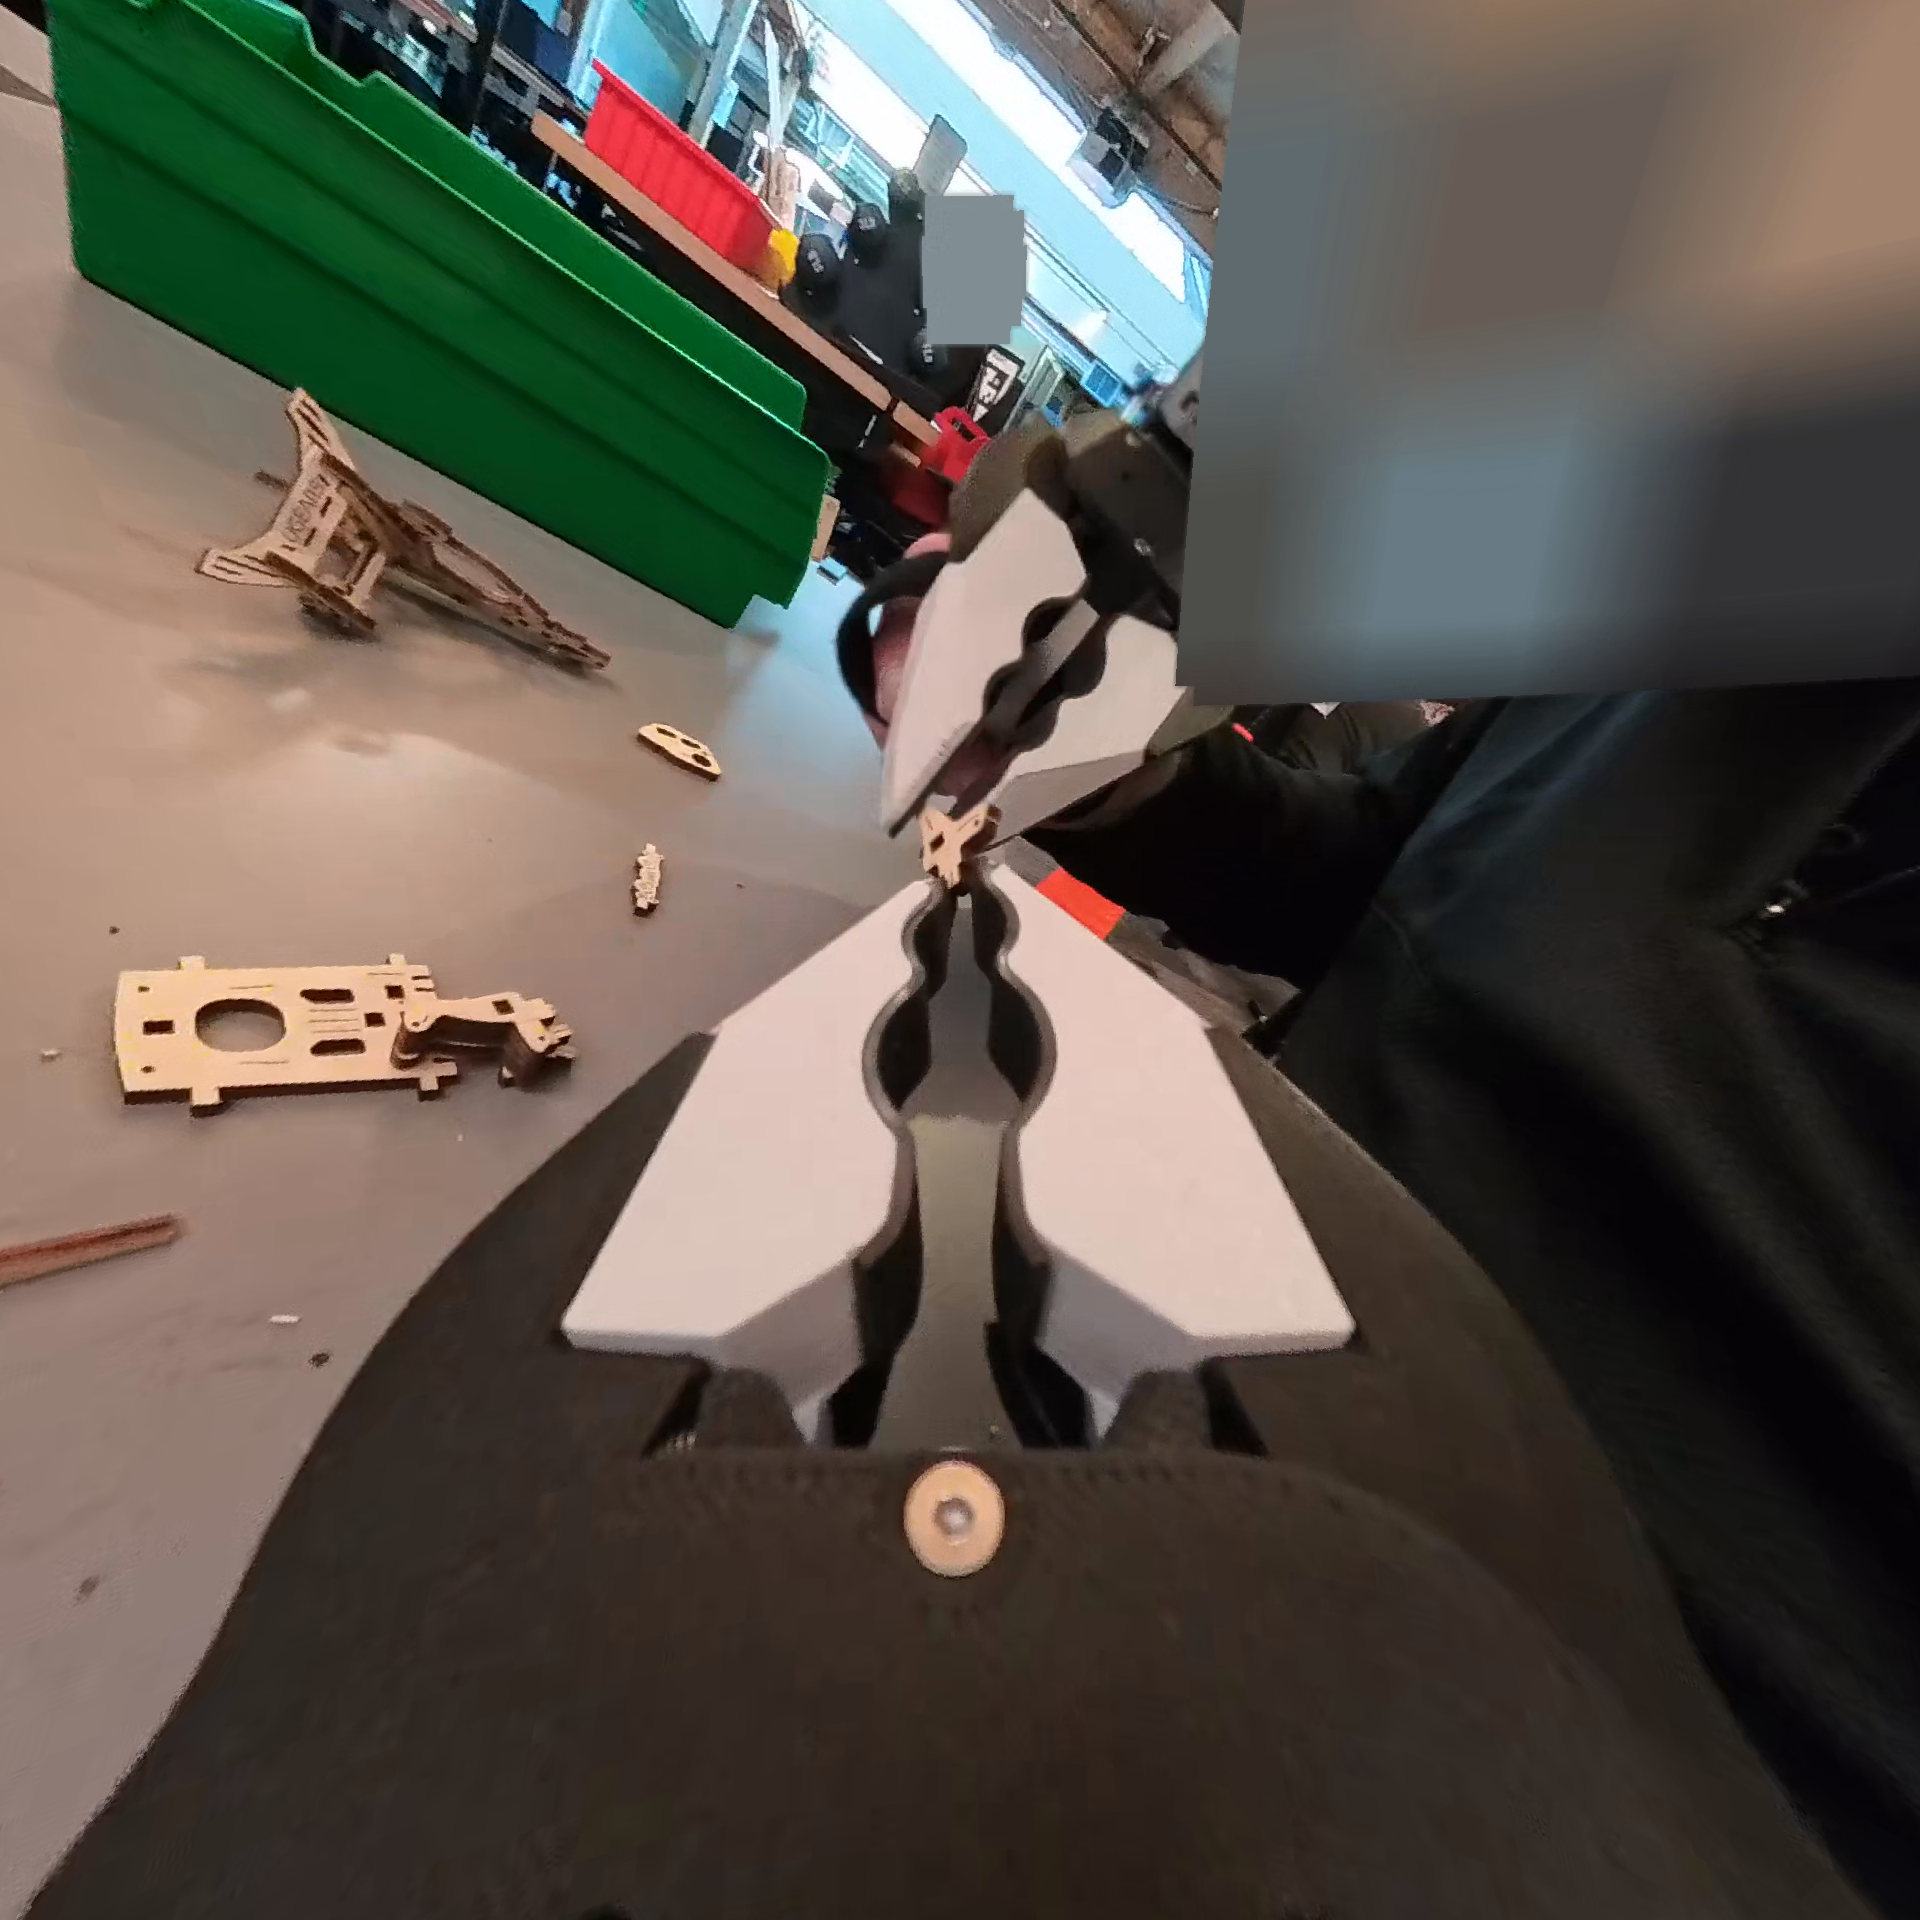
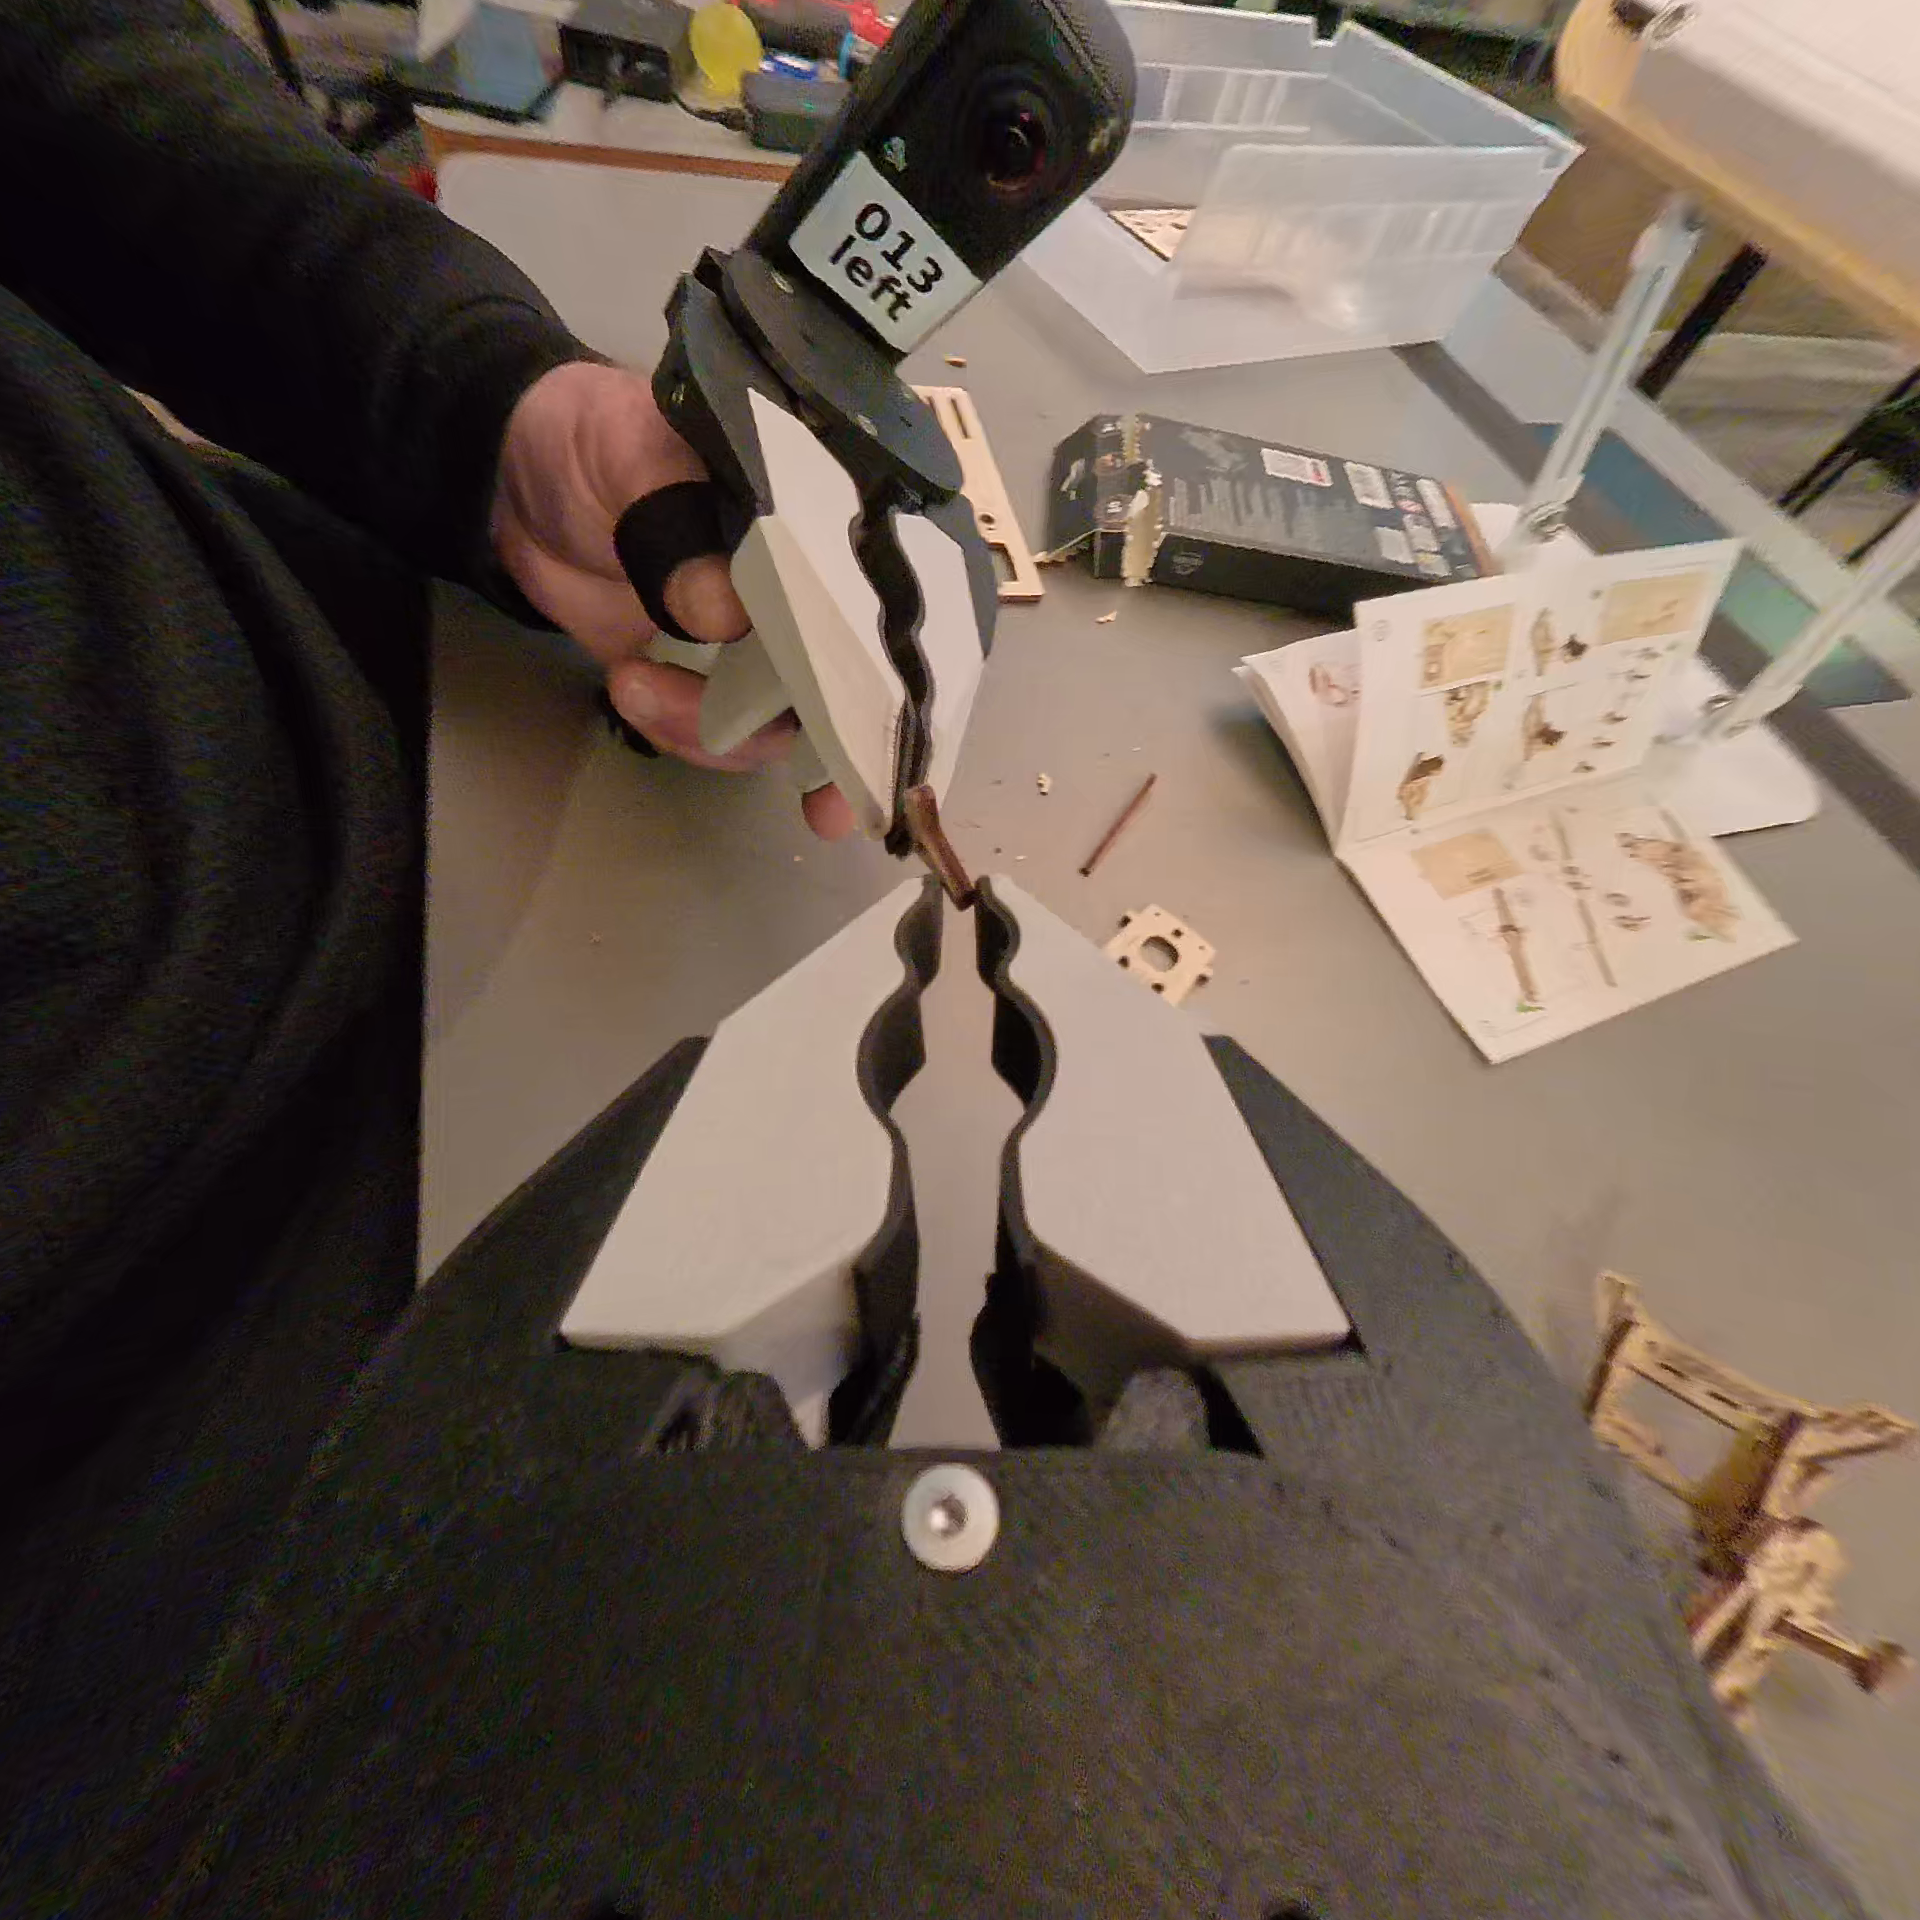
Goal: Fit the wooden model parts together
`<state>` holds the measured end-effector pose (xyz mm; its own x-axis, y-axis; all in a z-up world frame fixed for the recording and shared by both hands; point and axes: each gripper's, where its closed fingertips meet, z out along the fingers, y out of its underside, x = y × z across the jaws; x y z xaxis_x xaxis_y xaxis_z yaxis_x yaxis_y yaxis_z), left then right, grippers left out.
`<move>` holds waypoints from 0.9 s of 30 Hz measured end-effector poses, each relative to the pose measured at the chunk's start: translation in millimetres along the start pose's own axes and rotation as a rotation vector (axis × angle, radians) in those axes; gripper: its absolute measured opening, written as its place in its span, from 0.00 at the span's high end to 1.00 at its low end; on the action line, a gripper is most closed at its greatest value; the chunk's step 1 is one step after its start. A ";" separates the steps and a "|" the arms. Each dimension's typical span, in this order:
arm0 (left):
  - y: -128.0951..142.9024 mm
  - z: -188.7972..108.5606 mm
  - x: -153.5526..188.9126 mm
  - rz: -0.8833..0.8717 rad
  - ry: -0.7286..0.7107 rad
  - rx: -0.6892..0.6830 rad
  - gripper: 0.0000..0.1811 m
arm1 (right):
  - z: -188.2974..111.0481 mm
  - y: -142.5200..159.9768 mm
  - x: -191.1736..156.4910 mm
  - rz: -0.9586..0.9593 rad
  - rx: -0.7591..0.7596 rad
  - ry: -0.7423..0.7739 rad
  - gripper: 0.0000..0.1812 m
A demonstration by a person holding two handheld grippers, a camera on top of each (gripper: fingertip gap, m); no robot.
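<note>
A small wooden part is held in the air between the two grippers, which meet tip to tip. In the left wrist view my left gripper is shut on its near end, and the right gripper pinches its far end from above. In the right wrist view the part shows edge-on and dark. My right gripper is shut on its lower end, and the left gripper, held by a hand, grips its upper end. Whether it is one part or two joined parts I cannot tell.
On the grey table lie a built wooden frame, a flat wooden plate assembly, two small loose pieces, a thin stick and a square wooden piece. A green bin, open instruction booklet, dark box and clear bin stand around. The grippers are tip to tip, or close to it. The square wooden piece is about equally far from each gripper, around 12 cm. My left wrist view looks at it from another angle.
</note>
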<state>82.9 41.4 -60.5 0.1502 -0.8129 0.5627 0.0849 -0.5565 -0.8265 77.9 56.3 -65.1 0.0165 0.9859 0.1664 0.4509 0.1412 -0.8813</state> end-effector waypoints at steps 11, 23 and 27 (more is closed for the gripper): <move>-7.8 -2.5 -16.1 0.111 -0.133 -0.006 0.90 | -4.1 6.1 -5.2 0.347 0.001 -0.281 0.99; -1.4 4.9 -18.6 0.992 -0.355 -0.386 0.85 | -5.5 19.1 -10.1 0.623 -0.165 -0.662 0.99; 4.2 7.9 -17.4 1.062 -0.335 -0.452 0.88 | -5.5 22.9 -14.9 0.594 -0.260 -0.731 0.99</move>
<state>88.4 54.6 -73.9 0.1901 -0.8544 -0.4836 -0.5792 0.3001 -0.7580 92.8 44.4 -85.3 -0.2133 0.7152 -0.6656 0.7321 -0.3341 -0.5937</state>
